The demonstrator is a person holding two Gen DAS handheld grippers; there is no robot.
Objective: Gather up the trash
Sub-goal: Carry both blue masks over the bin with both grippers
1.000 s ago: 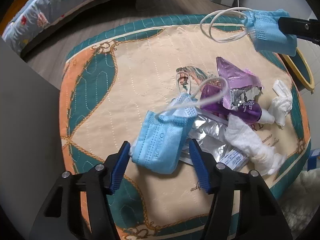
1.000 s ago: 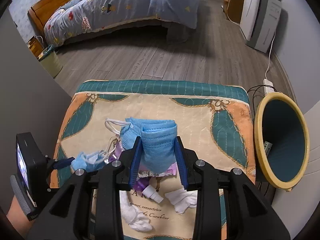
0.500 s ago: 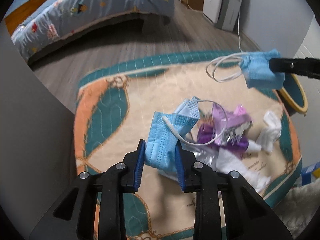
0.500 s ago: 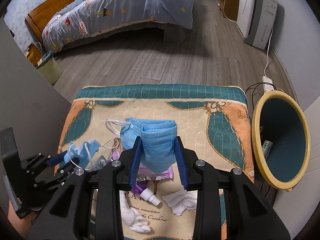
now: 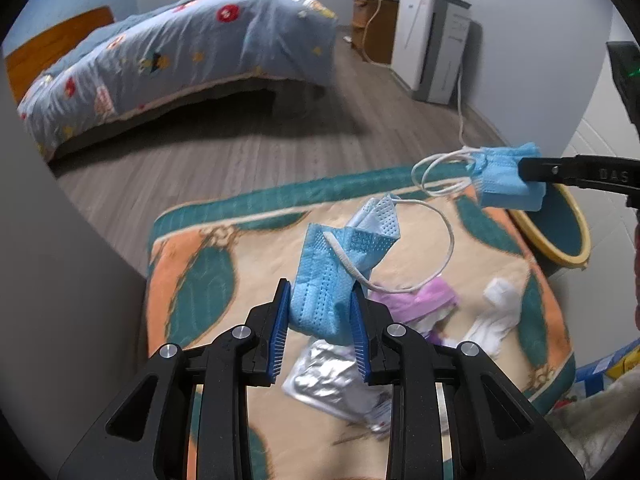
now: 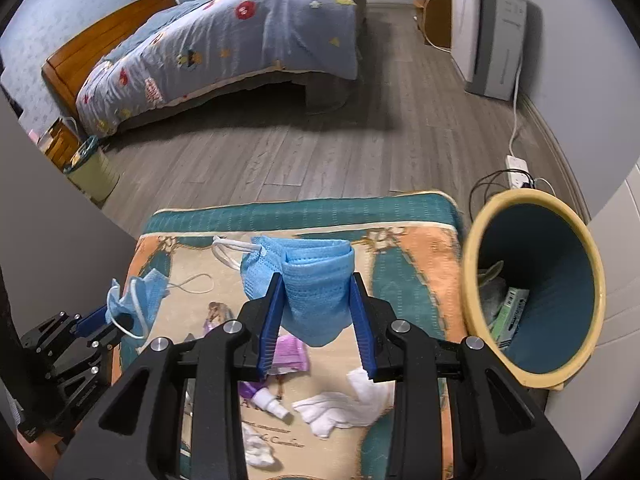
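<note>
We see our left tongs (image 5: 320, 320) clamped on a crumpled blue mask (image 5: 328, 276), lifted above the quilted desk (image 5: 192, 280). Our right tongs (image 6: 316, 316) grip a second blue mask (image 6: 316, 280) near the yellow-rimmed bin (image 6: 472, 280). White tissues (image 6: 344, 404) and what seems a purple wrapper (image 6: 292, 352) lie below.

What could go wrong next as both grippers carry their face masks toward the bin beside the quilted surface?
The left mask trails a long ear loop over the purple wrapper; it might snag and drag litter. The right mask must still cross to the yellow-rimmed bin; released early, it may land outside.
</note>
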